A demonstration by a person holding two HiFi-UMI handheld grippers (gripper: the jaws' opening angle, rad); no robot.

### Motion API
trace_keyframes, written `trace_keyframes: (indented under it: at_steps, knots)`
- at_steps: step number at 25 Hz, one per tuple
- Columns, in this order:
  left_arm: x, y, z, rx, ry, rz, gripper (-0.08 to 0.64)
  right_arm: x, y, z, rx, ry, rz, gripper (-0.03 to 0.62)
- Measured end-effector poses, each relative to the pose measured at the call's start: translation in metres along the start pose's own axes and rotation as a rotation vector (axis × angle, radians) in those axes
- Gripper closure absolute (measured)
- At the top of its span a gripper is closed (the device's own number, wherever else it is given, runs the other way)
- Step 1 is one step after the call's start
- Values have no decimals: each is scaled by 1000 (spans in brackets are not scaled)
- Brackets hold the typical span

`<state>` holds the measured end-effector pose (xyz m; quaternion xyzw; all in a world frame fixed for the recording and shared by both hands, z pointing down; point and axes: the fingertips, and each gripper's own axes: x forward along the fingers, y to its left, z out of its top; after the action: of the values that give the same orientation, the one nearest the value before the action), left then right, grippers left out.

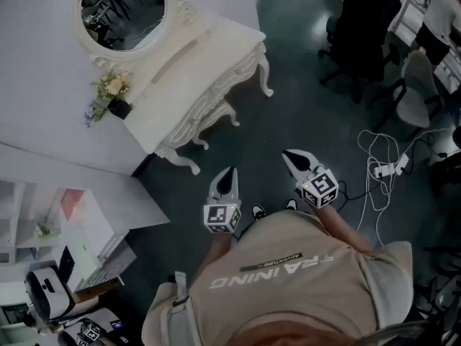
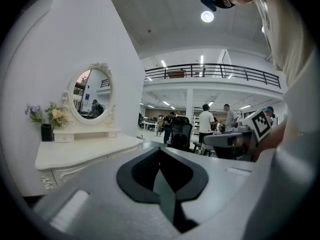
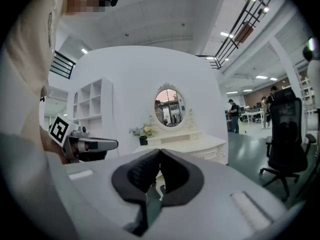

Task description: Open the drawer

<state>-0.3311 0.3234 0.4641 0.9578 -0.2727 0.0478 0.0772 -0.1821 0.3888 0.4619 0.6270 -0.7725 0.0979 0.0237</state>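
Note:
A white carved dressing table (image 1: 194,63) with an oval mirror (image 1: 122,9) stands against the wall, its drawer front (image 1: 216,96) facing me. Both grippers hang in the air, well short of it, and point towards it. My left gripper (image 1: 232,171) is shut with nothing between its jaws. My right gripper (image 1: 287,154) is likewise shut and empty. In the left gripper view the table (image 2: 85,151) lies off to the left, beyond the closed tips (image 2: 160,151). The right gripper view has the table (image 3: 185,144) straight ahead, past the closed tips (image 3: 160,154).
A small vase of flowers (image 1: 112,92) stands on the tabletop. Black office chairs (image 1: 367,27) and loose white cables (image 1: 382,168) are on the dark floor to the right. A white shelf unit (image 1: 43,222) stands at the left. People stand far off in the hall.

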Motion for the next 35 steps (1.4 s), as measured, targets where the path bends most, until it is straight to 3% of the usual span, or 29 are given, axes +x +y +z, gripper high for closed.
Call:
trace_keyframes:
  at_steps: [6, 15, 21, 28, 35]
  knots:
    - [2, 29, 4, 4, 7, -38, 561, 19, 10, -4, -4, 27, -34, 589]
    - [23, 67, -21, -14, 59, -92, 561, 54, 14, -19, -2, 42, -72, 589]
    - [50, 81, -33, -17, 94, -121, 561, 67, 10, -46, 33, 123, -71, 588]
    - [122, 93, -40, -19, 152, -79, 561, 112, -52, -61, 103, 162, -24, 588]
    - [215, 73, -12, 18, 164, -61, 561, 159, -149, -25, 69, 59, 37, 589]
